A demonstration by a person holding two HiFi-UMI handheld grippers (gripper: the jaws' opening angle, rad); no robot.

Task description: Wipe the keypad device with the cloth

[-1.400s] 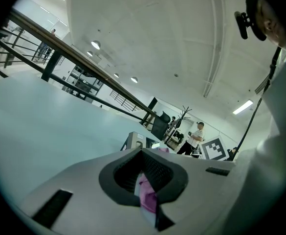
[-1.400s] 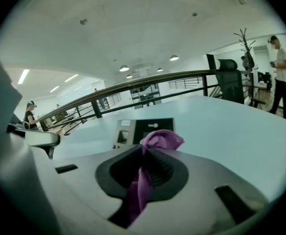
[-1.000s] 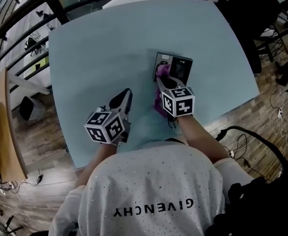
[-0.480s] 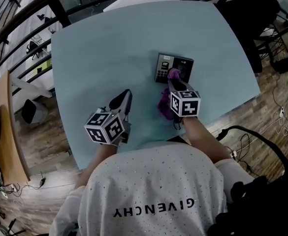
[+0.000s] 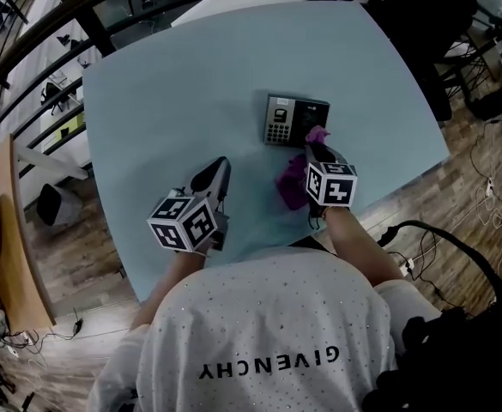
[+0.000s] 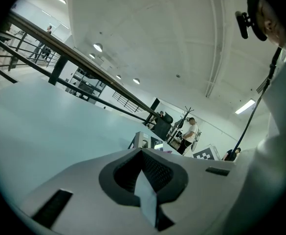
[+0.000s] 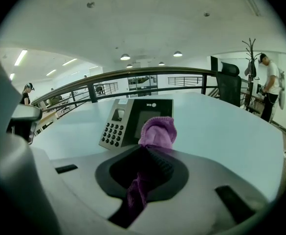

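Observation:
The keypad device [image 5: 295,120] lies on the light blue table [image 5: 190,75], its dark screen and number keys facing up. My right gripper [image 5: 317,142] is shut on a purple cloth [image 5: 293,183]; the cloth's tip sits at the device's near right corner and the rest hangs beside the gripper. In the right gripper view the cloth [image 7: 157,130] bunches out of the shut right gripper [image 7: 150,148] just in front of the keypad device [image 7: 133,120]. My left gripper [image 5: 220,168] rests shut and empty to the left, apart from the device. The left gripper [image 6: 142,153] view shows the keypad device [image 6: 145,141] beyond it.
The table's near edge runs just behind both grippers, its right edge [image 5: 422,118] close to the device. A dark railing [image 5: 105,7] borders the far side. Cables [image 5: 422,247] lie on the wooden floor at right. A person [image 7: 269,84] stands beyond the table.
My right gripper has slid with the cloth across the device from its left part to its near right corner, so the keypad face now shows uncovered. The left gripper has stayed still.

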